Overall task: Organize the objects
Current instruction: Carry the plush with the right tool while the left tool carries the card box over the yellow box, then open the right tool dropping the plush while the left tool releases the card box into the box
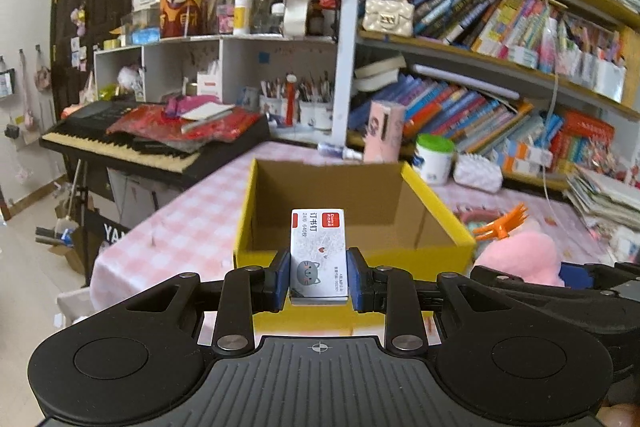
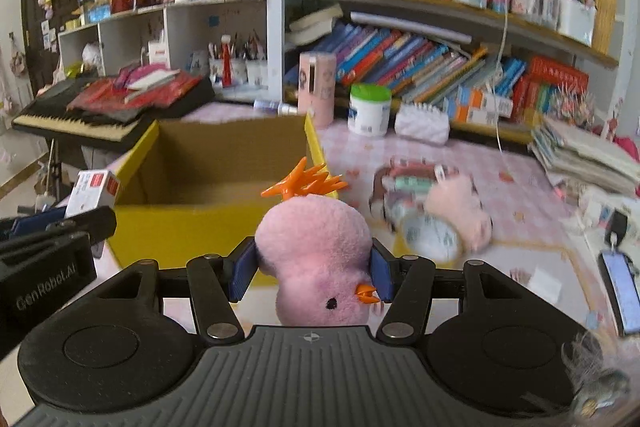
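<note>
The left gripper (image 1: 318,277) has its jaws clamped on a staple box (image 1: 318,255), upright just before the yellow box (image 1: 360,187) on the counter (image 1: 192,223); the right gripper (image 2: 312,275) squeezes a pink plush bird (image 2: 312,251) alongside, both seemingly poised for dropping in.

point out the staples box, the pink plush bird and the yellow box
staples box (image 1: 318,255): left wrist view, its printed front face
pink plush bird (image 2: 314,251): right wrist view, its fuzzy body
yellow box (image 1: 436,205): left wrist view, right rim
</note>
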Action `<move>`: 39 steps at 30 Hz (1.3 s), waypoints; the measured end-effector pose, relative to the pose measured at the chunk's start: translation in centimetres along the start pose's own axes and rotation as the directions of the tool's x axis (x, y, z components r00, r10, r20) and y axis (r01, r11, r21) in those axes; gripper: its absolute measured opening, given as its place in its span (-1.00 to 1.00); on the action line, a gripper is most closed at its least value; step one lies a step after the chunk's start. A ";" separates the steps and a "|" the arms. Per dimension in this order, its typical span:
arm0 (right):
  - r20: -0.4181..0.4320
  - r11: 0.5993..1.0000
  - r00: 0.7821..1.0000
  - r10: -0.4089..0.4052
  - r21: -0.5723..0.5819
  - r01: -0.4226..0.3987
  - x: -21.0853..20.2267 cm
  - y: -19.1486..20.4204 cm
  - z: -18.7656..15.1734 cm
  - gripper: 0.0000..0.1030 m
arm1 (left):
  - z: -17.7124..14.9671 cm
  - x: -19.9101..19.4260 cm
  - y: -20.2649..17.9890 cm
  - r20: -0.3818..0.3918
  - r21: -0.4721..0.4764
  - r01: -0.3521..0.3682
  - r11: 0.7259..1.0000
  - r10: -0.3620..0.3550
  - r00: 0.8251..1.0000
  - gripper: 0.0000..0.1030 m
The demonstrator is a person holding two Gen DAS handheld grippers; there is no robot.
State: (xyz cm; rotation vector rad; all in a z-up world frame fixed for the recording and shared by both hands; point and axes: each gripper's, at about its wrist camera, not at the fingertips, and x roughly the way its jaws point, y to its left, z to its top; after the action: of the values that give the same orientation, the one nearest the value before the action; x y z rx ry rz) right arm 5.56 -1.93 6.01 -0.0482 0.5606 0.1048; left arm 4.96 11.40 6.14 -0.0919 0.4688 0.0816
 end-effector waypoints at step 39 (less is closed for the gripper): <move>-0.251 0.888 0.952 0.178 -0.376 -0.265 19.8 2.7 5.5 0.01 | 1.6 16.4 -0.8 -0.232 -0.036 -0.216 0.976 0.202 0.951 -0.46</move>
State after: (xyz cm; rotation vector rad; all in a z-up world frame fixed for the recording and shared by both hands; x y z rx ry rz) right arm 24.79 2.91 0.10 -0.4066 0.7482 0.4467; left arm 20.34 11.71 0.11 -0.1123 0.7045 0.2969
